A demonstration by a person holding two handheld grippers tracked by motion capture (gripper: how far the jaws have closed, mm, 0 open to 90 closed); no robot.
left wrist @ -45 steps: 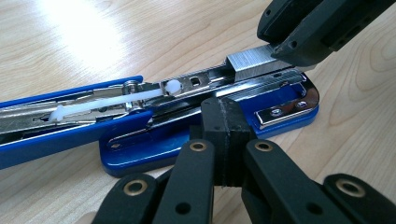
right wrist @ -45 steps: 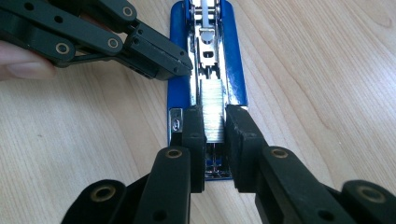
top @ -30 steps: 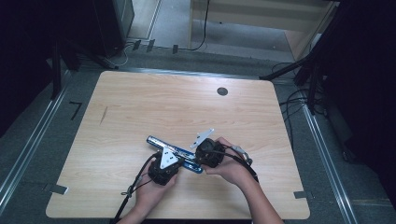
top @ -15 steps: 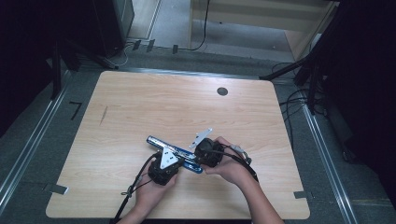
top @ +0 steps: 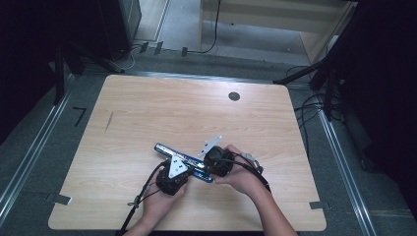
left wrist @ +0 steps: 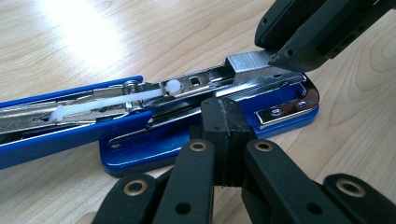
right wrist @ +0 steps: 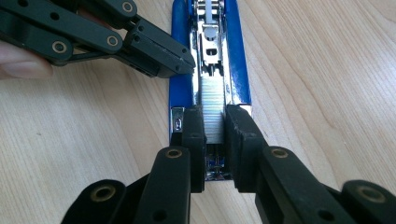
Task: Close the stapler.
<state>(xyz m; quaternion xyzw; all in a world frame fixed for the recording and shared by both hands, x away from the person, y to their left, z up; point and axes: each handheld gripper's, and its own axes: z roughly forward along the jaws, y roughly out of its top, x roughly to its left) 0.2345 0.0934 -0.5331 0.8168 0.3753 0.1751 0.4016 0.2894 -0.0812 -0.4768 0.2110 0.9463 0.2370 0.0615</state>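
The wooden table carried a blue stapler, lying opened near its front edge, apparently for reloading. The left gripper, jaws clenched together, pressed on the base, seemingly to steady it. The right gripper pinched a strip of staples over the open magazine. Nothing had shifted since the earlier frames.

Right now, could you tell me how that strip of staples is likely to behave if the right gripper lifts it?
The staple strip, pinched by the right gripper, looks stiff but brittle; its fine glued ribs could probably snap apart. Its shiny metal may slip. It seems light, so the open blue stapler, pinned by the shut left gripper, likely stays put.
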